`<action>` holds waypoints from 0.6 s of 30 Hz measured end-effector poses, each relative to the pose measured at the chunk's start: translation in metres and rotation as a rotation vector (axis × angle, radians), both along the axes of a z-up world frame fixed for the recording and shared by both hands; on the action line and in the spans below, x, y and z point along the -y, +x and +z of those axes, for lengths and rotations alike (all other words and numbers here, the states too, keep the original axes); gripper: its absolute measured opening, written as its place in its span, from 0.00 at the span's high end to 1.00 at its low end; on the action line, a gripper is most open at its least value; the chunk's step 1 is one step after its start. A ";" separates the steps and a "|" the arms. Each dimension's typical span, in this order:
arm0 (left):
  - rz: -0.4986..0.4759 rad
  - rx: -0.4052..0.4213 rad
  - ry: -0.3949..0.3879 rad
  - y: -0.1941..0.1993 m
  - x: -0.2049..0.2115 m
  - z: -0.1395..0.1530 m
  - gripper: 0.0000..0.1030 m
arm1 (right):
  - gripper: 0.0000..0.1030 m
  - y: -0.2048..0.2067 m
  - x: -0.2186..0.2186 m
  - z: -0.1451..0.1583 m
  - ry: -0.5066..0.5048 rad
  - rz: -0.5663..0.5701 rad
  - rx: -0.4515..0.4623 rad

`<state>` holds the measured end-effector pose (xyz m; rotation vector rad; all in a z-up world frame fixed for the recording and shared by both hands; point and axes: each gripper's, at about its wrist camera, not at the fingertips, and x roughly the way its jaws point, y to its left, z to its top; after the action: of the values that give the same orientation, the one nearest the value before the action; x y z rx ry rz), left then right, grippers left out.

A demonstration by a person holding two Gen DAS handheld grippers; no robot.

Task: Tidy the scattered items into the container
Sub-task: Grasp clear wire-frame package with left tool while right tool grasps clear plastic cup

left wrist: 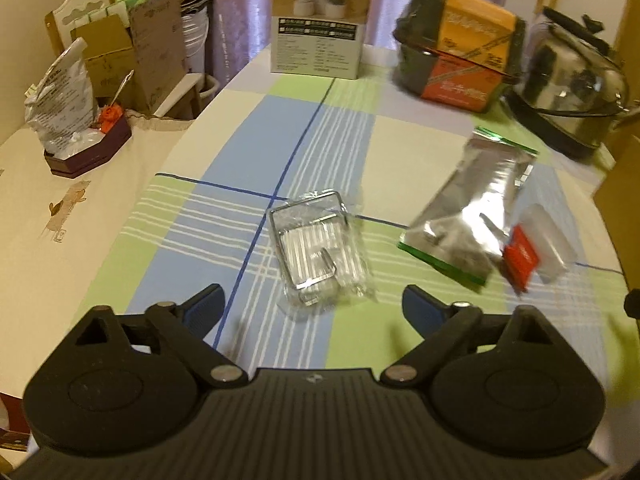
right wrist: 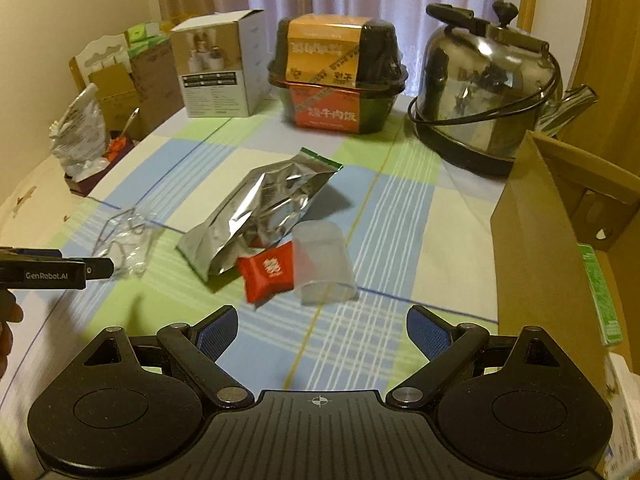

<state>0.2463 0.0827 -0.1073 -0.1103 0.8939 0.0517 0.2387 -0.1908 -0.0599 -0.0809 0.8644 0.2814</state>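
Observation:
A clear packet with a metal hook (left wrist: 320, 248) lies on the checked tablecloth just ahead of my open left gripper (left wrist: 314, 306); it shows faintly as the clear packet (right wrist: 128, 240) in the right wrist view. A silver foil pouch (right wrist: 260, 212) lies in the middle, with a red sachet (right wrist: 269, 270) and a translucent plastic cup (right wrist: 322, 262) on its side against it. These sit ahead of my open right gripper (right wrist: 322, 334). The same silver pouch (left wrist: 472, 208), red sachet (left wrist: 520, 258) and cup (left wrist: 548, 236) appear at the right of the left wrist view. A cardboard box (right wrist: 552, 248) stands open at the right.
At the back stand a white product box (right wrist: 218, 68), a black and orange meal tub (right wrist: 340, 76) and a steel kettle (right wrist: 488, 88). A dark tray with a crumpled bag (left wrist: 72, 112) sits at the left. The other gripper's body (right wrist: 48, 270) enters from the left edge.

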 end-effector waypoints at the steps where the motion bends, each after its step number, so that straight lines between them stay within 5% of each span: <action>1: 0.003 -0.001 -0.006 0.004 0.000 -0.004 0.16 | 0.07 0.004 0.000 -0.002 0.000 0.001 -0.003; 9: 0.049 0.008 -0.023 0.026 -0.011 -0.021 0.38 | 0.07 0.027 -0.002 -0.019 -0.007 0.015 -0.020; 11: 0.046 0.004 -0.014 0.029 -0.012 -0.023 0.59 | 0.07 0.033 -0.005 -0.022 -0.010 0.023 -0.022; 13: 0.039 0.002 -0.006 0.028 -0.012 -0.022 0.70 | 0.07 0.039 -0.006 -0.025 -0.017 0.028 -0.019; 18: 0.008 -0.004 -0.019 0.015 -0.010 -0.016 0.73 | 0.07 0.058 -0.006 -0.034 -0.021 0.014 -0.035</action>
<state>0.2613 0.0928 -0.1236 -0.1310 0.8986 0.0507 0.2962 -0.1852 -0.0935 -0.1019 0.9018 0.2876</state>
